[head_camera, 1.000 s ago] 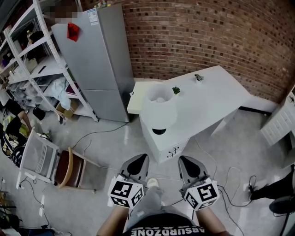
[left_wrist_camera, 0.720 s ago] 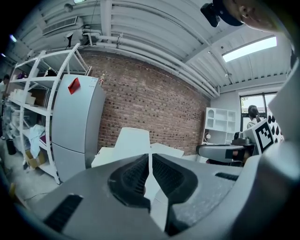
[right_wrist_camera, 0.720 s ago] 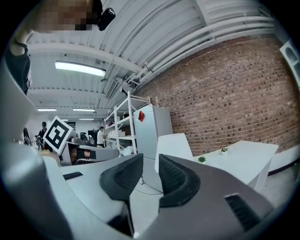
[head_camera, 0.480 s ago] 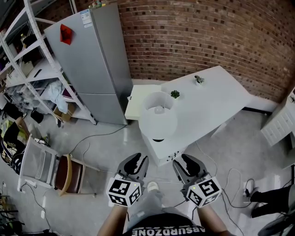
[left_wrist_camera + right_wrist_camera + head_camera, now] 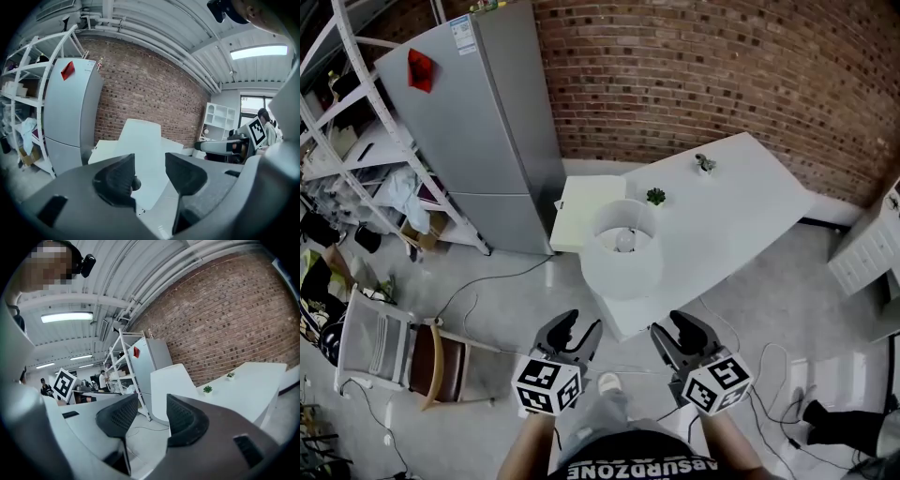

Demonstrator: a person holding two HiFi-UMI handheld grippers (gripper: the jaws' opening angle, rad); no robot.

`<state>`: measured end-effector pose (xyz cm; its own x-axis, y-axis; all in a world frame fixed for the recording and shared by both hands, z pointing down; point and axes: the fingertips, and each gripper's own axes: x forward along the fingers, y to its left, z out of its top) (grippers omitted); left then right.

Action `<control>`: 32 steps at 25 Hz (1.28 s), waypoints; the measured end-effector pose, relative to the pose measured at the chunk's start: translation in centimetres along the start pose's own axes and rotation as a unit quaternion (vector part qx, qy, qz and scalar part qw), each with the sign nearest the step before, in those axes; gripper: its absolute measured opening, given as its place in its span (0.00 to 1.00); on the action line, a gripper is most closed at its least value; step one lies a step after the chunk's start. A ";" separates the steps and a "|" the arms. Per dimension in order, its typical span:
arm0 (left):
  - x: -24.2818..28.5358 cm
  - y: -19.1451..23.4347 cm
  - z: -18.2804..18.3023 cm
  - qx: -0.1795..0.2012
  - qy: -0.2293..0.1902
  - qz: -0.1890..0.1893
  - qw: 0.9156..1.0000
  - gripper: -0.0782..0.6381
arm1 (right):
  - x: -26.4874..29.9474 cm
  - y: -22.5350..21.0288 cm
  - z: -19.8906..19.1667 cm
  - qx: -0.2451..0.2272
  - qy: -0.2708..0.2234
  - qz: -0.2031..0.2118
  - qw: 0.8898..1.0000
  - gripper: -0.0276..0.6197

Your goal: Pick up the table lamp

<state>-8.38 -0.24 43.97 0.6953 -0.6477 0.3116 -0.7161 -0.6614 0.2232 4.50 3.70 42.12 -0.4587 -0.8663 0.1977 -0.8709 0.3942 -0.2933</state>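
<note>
Jaws of left gripper (image 5: 575, 330) clearly apart, just been opening, nothing between them; white lamp (image 5: 623, 255) framed in the gap in the left gripper view, yet well ahead and untouched. Jaws of right gripper (image 5: 673, 330) likewise apart, though less widely, also just been opening, and empty; lamp shade visible past them in the right gripper view, slightly right of the gap.

Both grippers side by side low in the head view, over grey floor (image 5: 769, 309), pointing toward white table (image 5: 741, 211) and short of its near corner.

Lamp upright on that near corner of the table, drum shade open at top, bulb visible inside. Small green plant (image 5: 656, 196) just beyond the lamp, second plant (image 5: 704, 162) farther along the table, both apart from the shade.

Grey fridge (image 5: 487, 122) against brick wall (image 5: 722, 75) left of the table, red item (image 5: 419, 72) on its door. White shelving (image 5: 356, 141) farther left. Chair (image 5: 384, 342) on the floor at lower left.
</note>
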 end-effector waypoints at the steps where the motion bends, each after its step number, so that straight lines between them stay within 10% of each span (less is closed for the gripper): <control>1: 0.3 0.6 0.0 -0.005 0.002 0.001 1.000 0.37 | 0.5 -0.2 0.0 0.003 0.003 0.001 1.000 0.31; 32: 9.5 11.6 -2.1 -0.075 0.075 -0.086 0.991 0.45 | 9.1 -8.6 -1.7 0.165 0.022 -0.017 0.986 0.46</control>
<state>-10.24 -13.23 51.46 0.7988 -0.4590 0.3889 -0.5968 -0.6859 0.4164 7.55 -7.10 48.02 -0.4436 -0.8603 0.2513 -0.7850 0.2377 -0.5721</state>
